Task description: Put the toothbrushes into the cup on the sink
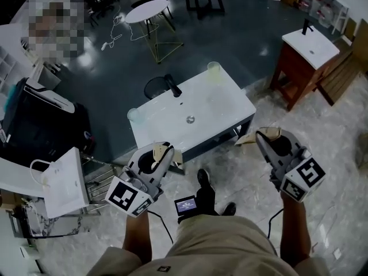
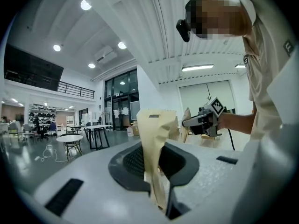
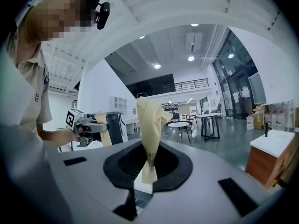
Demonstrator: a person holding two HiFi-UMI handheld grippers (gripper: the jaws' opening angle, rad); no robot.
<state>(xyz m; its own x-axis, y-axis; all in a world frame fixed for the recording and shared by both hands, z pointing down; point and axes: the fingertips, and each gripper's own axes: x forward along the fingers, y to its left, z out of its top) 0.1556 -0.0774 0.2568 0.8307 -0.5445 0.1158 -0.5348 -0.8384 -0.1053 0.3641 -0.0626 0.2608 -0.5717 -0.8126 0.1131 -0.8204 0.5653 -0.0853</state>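
White paper bag (image 1: 63,183) off to the left. Left tool (image 1: 176,156) hovers by the near edge of the white sink (image 1: 221,105) - beige pads pressed together, nothing in them. On the sink's surface there's a see-through cup (image 1: 134,115) at the left corner, a black faucet (image 1: 171,85), then a second cup (image 1: 214,69) at the far corner. Right tool (image 1: 247,138) - also pressed together and empty - hangs right of the sink. Further right, a wooden washstand (image 1: 310,48).

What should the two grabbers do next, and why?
Probably move both forward over the sink. The left gripper and right gripper hang short of its near edge, jaws together and empty. The far cup and near cup stand at two corners. No toothbrush can be made out from here.
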